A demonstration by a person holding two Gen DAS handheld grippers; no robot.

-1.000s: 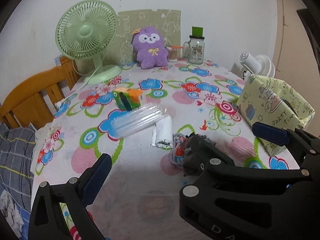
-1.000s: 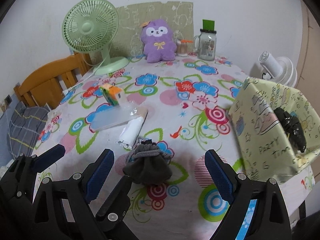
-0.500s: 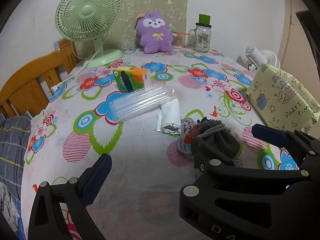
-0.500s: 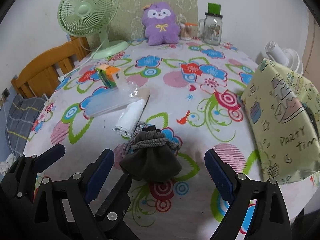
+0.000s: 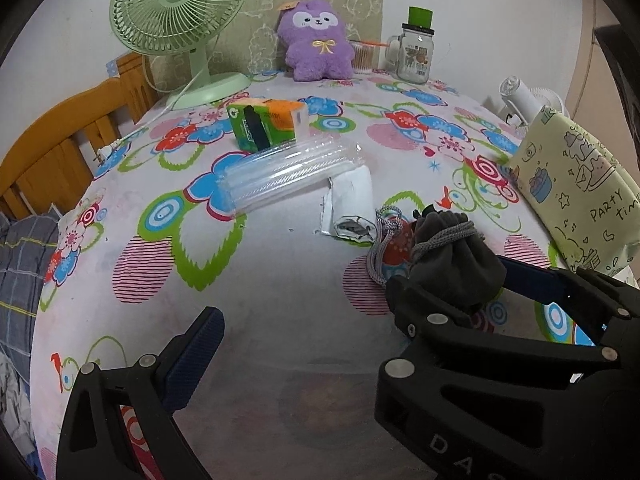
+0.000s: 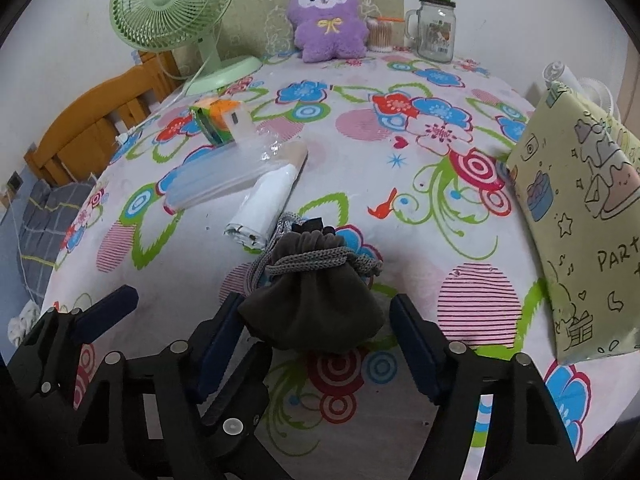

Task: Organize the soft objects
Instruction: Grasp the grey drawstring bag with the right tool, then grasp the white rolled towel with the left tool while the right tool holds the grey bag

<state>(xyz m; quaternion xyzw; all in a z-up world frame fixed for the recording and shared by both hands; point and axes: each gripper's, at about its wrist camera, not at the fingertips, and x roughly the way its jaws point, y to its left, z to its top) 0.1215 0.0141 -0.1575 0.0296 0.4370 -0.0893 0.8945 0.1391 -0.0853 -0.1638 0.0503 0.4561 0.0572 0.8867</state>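
The tablecloth (image 6: 360, 184) is white with red, blue and pink flowers, green leaves and striped pink circles. The pouch (image 6: 312, 304) is dark grey with a lighter grey cord (image 6: 320, 259). The fan (image 6: 168, 0) is pale green, the plush (image 6: 326, 20) purple with a yellow bow. The bag (image 6: 580, 216) is pale yellow-green with cartoon drawings. The carton (image 5: 266, 122) is green and orange. The pads (image 6: 416, 346) are dark blue.

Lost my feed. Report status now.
Right gripper closing around dark drawstring pouch, pads not yet pressing. Left gripper open, empty. White roll just beyond pouch.
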